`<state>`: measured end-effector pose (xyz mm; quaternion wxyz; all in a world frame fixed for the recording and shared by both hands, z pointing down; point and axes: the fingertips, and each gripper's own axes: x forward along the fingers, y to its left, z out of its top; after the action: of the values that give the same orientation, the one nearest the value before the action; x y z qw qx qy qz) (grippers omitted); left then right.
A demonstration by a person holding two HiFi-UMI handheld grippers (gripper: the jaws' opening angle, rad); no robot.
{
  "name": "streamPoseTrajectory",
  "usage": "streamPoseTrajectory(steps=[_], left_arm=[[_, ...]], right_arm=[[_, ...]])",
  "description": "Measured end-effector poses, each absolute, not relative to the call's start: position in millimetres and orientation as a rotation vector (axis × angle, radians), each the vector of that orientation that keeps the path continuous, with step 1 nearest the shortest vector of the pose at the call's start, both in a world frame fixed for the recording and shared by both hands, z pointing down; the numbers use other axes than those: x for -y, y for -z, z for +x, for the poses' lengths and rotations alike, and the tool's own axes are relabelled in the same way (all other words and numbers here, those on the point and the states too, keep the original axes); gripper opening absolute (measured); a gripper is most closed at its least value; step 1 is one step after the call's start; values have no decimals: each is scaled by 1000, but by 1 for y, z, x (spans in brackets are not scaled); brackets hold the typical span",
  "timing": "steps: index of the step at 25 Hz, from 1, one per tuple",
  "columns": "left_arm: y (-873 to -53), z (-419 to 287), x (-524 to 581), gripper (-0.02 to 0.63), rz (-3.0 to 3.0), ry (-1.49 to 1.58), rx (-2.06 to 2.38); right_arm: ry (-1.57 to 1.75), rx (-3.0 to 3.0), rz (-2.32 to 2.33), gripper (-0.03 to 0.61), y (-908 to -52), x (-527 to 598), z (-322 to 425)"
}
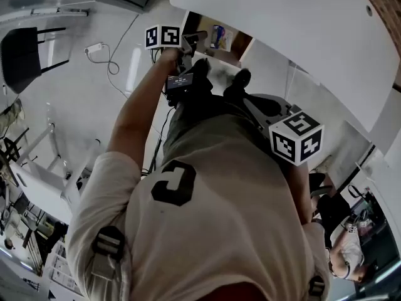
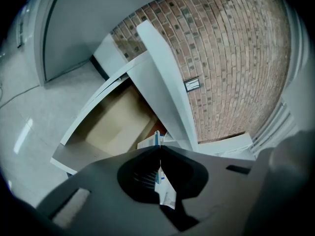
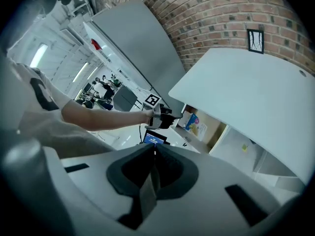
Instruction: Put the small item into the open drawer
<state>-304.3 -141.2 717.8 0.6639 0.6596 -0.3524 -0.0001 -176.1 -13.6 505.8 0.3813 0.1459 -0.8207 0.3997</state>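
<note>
— Which step are we on?

— Carrying. Our left gripper [image 2: 160,148] has its jaws clamped on the small item [image 2: 163,188], a white-and-blue packet whose edge pokes out past the fingertips. The open drawer [image 2: 110,127] lies just beyond and below those tips. Our right gripper [image 3: 154,147] is closed on nothing.

— And next?

— We judge the tips must get over the drawer's bare floor before we let go.

— What escapes us?

— Most of the packet, covered by the jaws, and the drawer's near part. Our torso [image 1: 219,187] fills the head view.

Small item [image 2: 165,193] mostly behind left tongs [image 2: 160,148]
</note>
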Motion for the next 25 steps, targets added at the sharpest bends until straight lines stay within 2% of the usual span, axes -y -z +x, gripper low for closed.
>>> streamPoseTrajectory(steps=[9,25], left_arm=[[-760,-298,158,5,1407,22,837],[-832,-286,174,5,1443,-204,1004]], right_arm=[[-1112,2012,401,6,-522,1,-148],[-1190,1885,420,6,-552,-23,-114]])
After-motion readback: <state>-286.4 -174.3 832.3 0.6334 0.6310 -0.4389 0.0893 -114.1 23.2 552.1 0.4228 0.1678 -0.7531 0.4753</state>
